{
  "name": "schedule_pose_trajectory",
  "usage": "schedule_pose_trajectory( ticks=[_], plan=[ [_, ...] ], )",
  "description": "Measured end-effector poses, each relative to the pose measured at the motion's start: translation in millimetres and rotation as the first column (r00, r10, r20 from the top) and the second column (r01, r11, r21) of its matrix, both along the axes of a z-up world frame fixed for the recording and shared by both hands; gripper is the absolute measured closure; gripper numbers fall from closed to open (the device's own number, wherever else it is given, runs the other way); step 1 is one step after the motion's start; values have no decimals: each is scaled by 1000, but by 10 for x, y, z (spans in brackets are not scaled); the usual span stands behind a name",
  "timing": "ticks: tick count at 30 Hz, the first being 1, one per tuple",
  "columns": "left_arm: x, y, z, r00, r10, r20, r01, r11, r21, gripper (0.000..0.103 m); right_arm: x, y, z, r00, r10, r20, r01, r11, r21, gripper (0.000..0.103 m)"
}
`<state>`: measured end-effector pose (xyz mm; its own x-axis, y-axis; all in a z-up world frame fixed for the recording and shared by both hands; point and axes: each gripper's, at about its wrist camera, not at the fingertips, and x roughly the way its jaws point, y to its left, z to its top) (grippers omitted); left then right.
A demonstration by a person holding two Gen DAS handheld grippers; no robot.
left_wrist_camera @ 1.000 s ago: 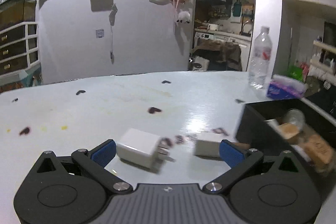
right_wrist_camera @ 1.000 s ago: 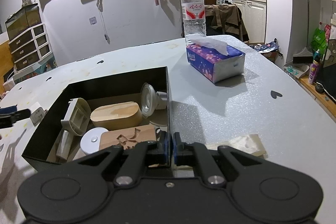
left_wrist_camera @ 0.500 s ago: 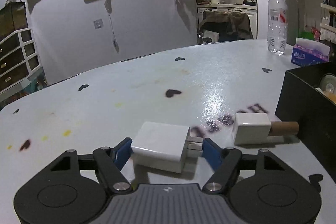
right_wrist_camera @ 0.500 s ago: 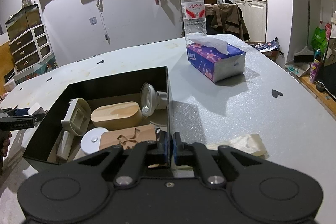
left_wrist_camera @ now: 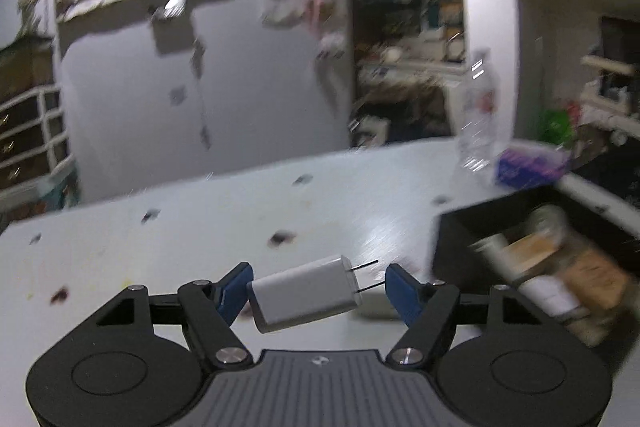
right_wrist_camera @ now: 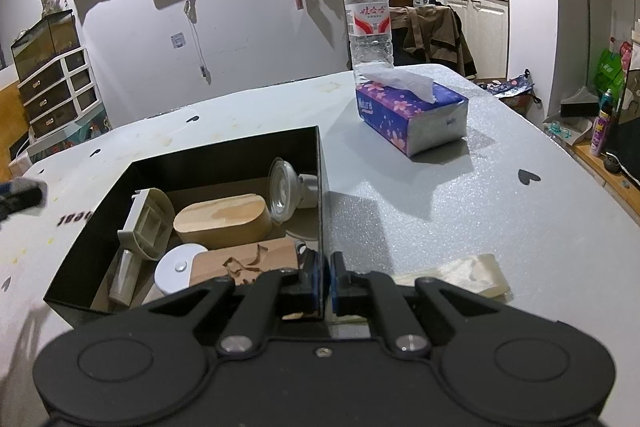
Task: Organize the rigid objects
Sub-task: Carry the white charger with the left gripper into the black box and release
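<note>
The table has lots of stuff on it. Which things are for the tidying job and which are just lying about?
For the job:
white charger, in the left gripper
black box, its wall pinched by the right gripper

Just lying about:
water bottle
tissue pack

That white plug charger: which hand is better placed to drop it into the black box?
Left. The left gripper holds the charger lifted beside the black box; the right gripper pinches the box's wall.

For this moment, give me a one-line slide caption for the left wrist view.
Left gripper carries a white charger above the table, near the black box.
</note>
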<state>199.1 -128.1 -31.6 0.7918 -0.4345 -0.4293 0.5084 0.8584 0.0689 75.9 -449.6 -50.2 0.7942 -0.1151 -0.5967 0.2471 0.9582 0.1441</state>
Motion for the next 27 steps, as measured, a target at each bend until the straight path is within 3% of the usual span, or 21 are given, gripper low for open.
schedule_pose_trajectory(
  ticks=[5,13,25,27],
  plan=[
    [-328,-232,223,991,-131,26,132,990,-50,30,0,2,-2,1000,0,0,0,1000,1,97],
    [-547,-706,178,946,-320,-44,317,947,-54,30,0,2,-2,1000,0,0,0,1000,1,97],
    [-412,-1196,-102,895,-386,-224,389,921,-32,29,1,2,-2,1000,1,1,-1,1000,4,96],
    [-434,-1204,-123,894,-381,-236,386,922,-29,23,0,7,-4,1000,3,3,-3,1000,7,96]
  ],
)
